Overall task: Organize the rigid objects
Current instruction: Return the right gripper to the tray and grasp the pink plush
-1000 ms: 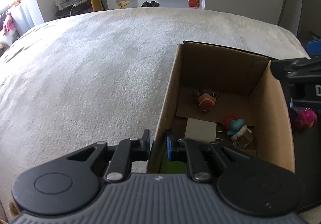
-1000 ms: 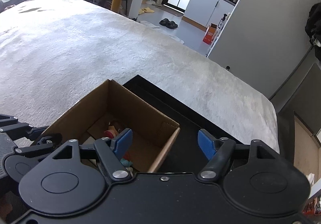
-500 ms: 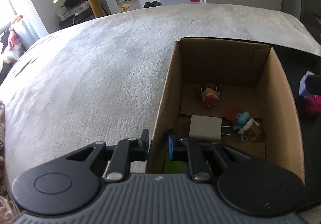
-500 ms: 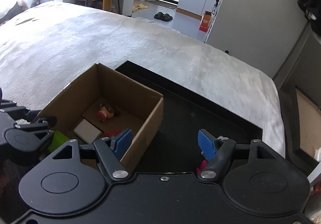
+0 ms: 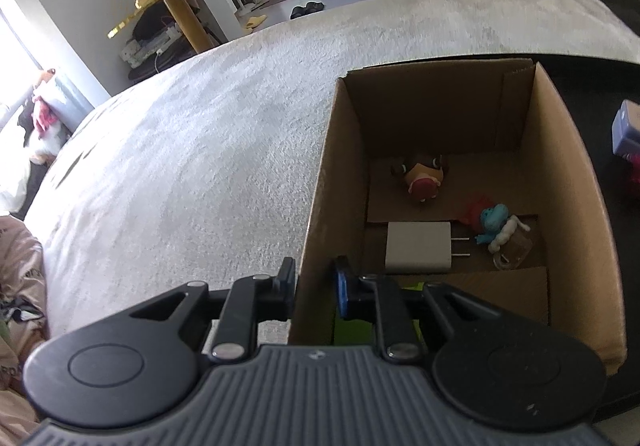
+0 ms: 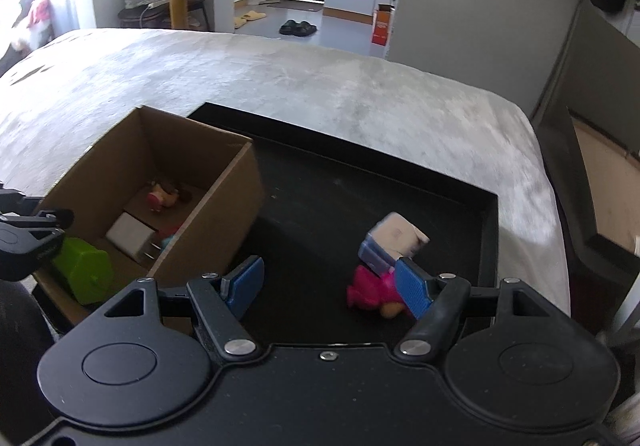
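Rigid objects remain both inside the brown cardboard box (image 6: 168,206) and on the black tray (image 6: 328,198) beside it. At left, the left gripper (image 5: 316,286) straddles the box's near wall, jaws narrow and just easing apart, one pad (image 5: 342,292) visibly clear of the cardboard. The box contains a green block (image 6: 86,276), white plug adapter (image 5: 418,252), red-capped figure (image 5: 422,182) and blue figure (image 5: 494,220). At right, the right gripper (image 6: 328,282) stands half open and empty. Recommended: centre it over the pink toy (image 6: 370,290), which touches the blue-and-white block (image 6: 390,244), before closing.
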`<action>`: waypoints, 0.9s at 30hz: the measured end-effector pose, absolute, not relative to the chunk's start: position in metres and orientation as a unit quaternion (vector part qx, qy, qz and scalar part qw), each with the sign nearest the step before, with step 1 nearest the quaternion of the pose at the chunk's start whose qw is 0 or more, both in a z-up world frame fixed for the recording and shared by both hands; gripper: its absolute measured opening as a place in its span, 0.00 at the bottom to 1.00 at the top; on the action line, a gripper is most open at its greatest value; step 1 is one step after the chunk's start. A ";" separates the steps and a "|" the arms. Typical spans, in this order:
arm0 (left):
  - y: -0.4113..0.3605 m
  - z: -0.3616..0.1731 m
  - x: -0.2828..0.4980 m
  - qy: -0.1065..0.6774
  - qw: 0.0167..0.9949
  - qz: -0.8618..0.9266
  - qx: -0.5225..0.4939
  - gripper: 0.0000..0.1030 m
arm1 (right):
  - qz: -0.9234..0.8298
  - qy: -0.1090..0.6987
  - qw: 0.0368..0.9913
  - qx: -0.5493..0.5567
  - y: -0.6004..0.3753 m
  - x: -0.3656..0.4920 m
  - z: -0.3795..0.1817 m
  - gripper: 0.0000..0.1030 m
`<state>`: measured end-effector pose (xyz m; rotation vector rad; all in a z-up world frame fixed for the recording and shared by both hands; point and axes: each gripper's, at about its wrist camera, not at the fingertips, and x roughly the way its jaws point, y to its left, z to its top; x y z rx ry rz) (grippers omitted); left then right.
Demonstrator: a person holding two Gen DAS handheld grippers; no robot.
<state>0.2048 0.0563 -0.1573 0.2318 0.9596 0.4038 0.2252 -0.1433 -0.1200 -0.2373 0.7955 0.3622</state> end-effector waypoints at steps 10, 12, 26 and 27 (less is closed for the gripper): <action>0.045 -0.160 0.207 0.462 0.850 0.203 0.151 0.20 | 0.159 0.394 0.903 -0.072 -0.178 0.233 -0.145 0.70; 0.042 -0.161 0.208 0.463 0.847 0.205 0.161 0.20 | 0.155 0.397 0.903 -0.062 -0.185 0.236 -0.152 0.72; 0.028 -0.168 0.212 0.471 0.829 0.211 0.217 0.21 | 0.157 0.378 0.912 -0.030 -0.201 0.255 -0.190 0.86; 0.027 -0.168 0.212 0.472 0.827 0.211 0.220 0.21 | 0.158 0.375 0.913 -0.030 -0.201 0.256 -0.192 0.88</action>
